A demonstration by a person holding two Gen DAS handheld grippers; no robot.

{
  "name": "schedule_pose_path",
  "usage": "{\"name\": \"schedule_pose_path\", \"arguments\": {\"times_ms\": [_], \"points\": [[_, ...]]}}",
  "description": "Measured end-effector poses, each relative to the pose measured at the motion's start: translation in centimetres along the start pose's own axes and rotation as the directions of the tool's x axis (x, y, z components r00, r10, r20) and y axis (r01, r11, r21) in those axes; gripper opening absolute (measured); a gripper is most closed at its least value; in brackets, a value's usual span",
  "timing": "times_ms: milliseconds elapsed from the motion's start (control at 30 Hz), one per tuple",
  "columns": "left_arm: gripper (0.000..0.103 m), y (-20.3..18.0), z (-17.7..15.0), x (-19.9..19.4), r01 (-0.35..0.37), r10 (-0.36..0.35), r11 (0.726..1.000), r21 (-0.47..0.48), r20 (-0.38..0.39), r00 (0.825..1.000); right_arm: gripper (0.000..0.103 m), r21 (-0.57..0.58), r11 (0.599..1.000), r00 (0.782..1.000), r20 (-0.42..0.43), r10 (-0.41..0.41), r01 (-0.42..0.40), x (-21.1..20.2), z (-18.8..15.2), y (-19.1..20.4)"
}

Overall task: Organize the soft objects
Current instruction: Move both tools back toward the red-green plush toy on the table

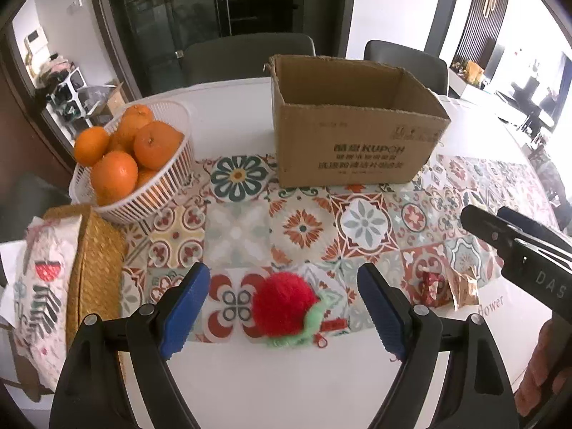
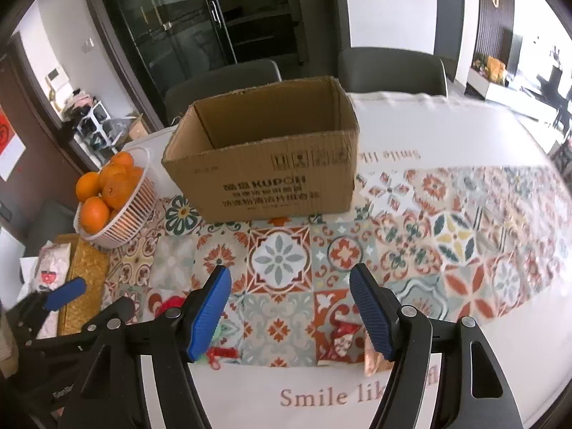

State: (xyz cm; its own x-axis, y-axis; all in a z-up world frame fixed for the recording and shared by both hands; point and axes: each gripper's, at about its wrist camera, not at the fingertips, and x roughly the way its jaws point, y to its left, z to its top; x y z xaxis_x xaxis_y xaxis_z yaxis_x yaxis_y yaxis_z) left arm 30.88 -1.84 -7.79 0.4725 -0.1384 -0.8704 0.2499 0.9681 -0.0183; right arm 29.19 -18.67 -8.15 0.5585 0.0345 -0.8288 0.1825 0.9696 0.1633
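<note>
A fuzzy red ball with a green plush part (image 1: 286, 309) lies on the patterned mat, between the fingers of my left gripper (image 1: 286, 312), which is open around it without touching. In the right wrist view only a red edge of the toy (image 2: 171, 304) shows behind my left finger. An open, empty cardboard box (image 1: 352, 125) stands at the back of the mat; it also shows in the right wrist view (image 2: 268, 168). My right gripper (image 2: 290, 316) is open and empty above the mat, with a small red packet (image 2: 344, 339) and a copper foil packet (image 2: 373, 359) by its right finger.
A white basket of oranges (image 1: 143, 164) stands at the left, with a woven straw box (image 1: 94, 271) and a printed cloth (image 1: 43, 286) in front of it. The two packets (image 1: 448, 287) lie right of the toy. Chairs stand behind the table.
</note>
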Motion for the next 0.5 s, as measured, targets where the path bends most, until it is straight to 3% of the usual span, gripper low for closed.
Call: {"name": "schedule_pose_path", "arguments": {"times_ms": [167, 500], "points": [[0.085, 0.2, -1.7, 0.2, 0.013, -0.012, 0.999, -0.03, 0.023, 1.0, 0.07, 0.041, 0.999, 1.0, 0.02, 0.006, -0.007, 0.2, -2.0, -0.5], [0.085, -0.4, -4.8, 1.3, -0.037, 0.035, 0.999, 0.025, 0.095, 0.995, 0.07, 0.049, 0.999, 1.0, 0.031, -0.005, 0.004, 1.1, -6.0, -1.0]]}}
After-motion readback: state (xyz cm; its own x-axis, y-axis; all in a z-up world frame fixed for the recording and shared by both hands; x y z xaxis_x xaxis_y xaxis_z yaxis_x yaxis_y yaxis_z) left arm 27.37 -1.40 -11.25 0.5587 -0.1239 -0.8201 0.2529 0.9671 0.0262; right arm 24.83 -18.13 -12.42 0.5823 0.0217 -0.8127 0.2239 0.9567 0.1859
